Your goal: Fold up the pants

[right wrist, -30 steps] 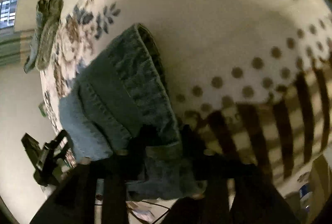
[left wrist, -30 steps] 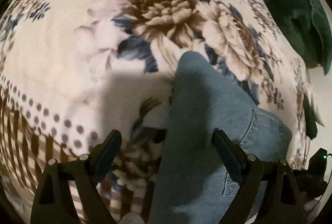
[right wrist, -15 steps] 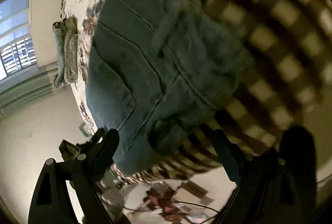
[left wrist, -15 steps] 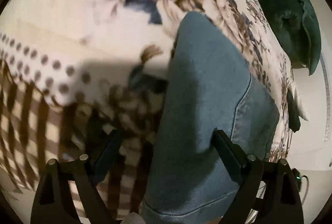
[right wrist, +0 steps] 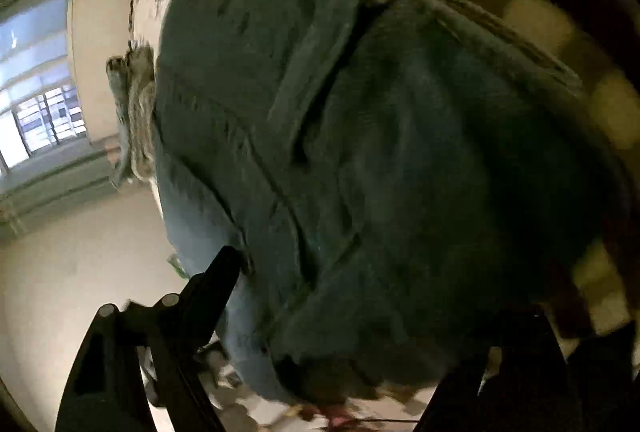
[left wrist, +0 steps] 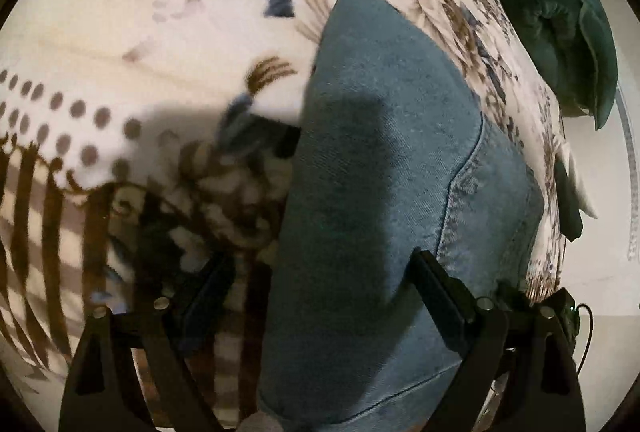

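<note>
Blue denim pants (left wrist: 384, 168) lie folded on a floral blanket (left wrist: 160, 32) at the bed's edge. My left gripper (left wrist: 320, 280) is open, its fingers (left wrist: 436, 288) wide apart just over the folded pants, holding nothing. In the right wrist view the same pants (right wrist: 360, 152) fill the frame, waistband and pocket seams showing. My right gripper (right wrist: 352, 292) is open and close above the denim; its left finger (right wrist: 216, 280) shows clearly, the right one is dark and partly hidden.
A dark green cushion (left wrist: 560, 24) lies at the far right of the bed. The blanket's striped border (left wrist: 40, 232) hangs over the near edge. A window (right wrist: 36, 104) and pale floor (right wrist: 80, 252) lie beyond the bed.
My right gripper has let go of the pants' waistband and opened, then drawn closer over the denim. My left gripper stays open and has pulled back towards the bed's edge.
</note>
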